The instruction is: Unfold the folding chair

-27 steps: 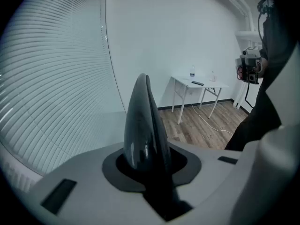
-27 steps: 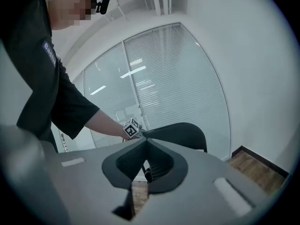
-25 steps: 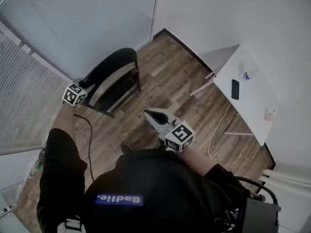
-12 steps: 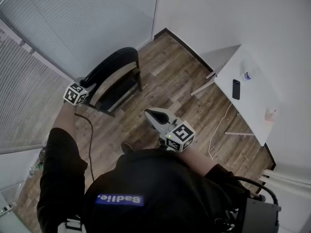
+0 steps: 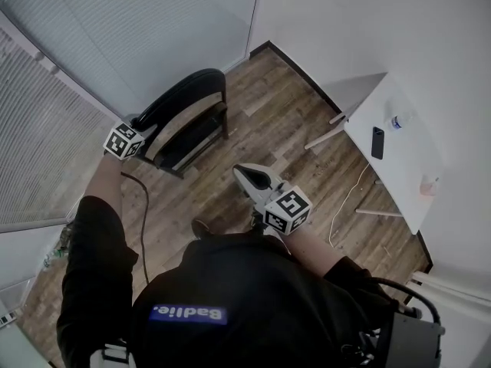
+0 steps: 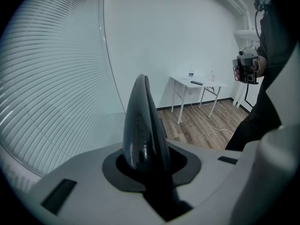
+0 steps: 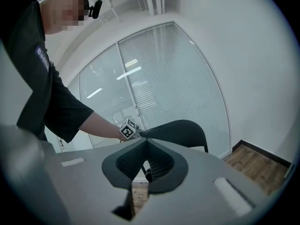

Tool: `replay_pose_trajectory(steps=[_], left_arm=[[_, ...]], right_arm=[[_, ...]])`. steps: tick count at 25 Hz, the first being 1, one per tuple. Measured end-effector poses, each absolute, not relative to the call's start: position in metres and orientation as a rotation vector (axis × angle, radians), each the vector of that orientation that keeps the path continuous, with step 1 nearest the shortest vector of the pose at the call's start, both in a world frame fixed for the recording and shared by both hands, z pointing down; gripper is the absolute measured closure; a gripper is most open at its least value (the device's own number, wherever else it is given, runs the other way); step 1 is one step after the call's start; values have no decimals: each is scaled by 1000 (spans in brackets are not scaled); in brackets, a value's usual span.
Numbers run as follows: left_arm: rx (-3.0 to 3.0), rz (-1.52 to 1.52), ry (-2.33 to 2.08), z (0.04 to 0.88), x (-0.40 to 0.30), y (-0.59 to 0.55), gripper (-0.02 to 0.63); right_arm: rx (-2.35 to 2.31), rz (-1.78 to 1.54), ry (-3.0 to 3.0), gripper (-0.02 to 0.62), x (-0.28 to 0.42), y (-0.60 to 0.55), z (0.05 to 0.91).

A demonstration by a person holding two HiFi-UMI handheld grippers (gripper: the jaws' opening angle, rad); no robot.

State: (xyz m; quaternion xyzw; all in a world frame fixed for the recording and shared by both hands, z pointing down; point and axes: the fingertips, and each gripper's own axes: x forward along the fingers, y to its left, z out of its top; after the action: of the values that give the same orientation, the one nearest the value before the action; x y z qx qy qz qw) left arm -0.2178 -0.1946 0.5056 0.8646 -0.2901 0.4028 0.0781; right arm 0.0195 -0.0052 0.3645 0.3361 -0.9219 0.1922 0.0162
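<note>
**Head view:** A person in a black shirt stands on a wood-plank floor [image 5: 253, 140] with a pair of tongs in each hand. The left tongs [image 5: 140, 131] reach out at arm's length and bite the near end of the black folding chair [image 5: 188, 98], which stands upright just ahead of them, close against the blinds [image 5: 46, 144]. The right tongs [image 5: 244, 172] are held in by the body, well apart from the chair. Their tips are pressed together on nothing and point out over the bare boards. Off to the right of the right tongs, by the wall, stands a white table [image 5: 406, 182] carrying a dark phone [image 5: 377, 142] and a small bottle [image 5: 397, 121]. A pale cable [image 5: 347, 198] trails across the floor between the table and the right tongs.

**Left gripper view:** The jaws are clamped on the chair's glossy black back, seen edge-on and rising straight up out of their throat. Beyond them and to the right are the white table and, higher up, the right tongs in the person's hand.

**Right gripper view:** The jaws meet at their tips with nothing held. Past them, the curved chair back shows against the blinds, with the left tongs' marker cube touching its left end at the end of a bare forearm.
</note>
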Motion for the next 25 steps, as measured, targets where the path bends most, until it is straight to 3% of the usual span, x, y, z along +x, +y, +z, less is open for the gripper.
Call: replay_pose_trajectory(steps=[25], left_arm=[[2637, 1217, -873, 502, -216, -191, 518]], right_arm=[[1040, 746, -2824, 592, -11, -47, 398]])
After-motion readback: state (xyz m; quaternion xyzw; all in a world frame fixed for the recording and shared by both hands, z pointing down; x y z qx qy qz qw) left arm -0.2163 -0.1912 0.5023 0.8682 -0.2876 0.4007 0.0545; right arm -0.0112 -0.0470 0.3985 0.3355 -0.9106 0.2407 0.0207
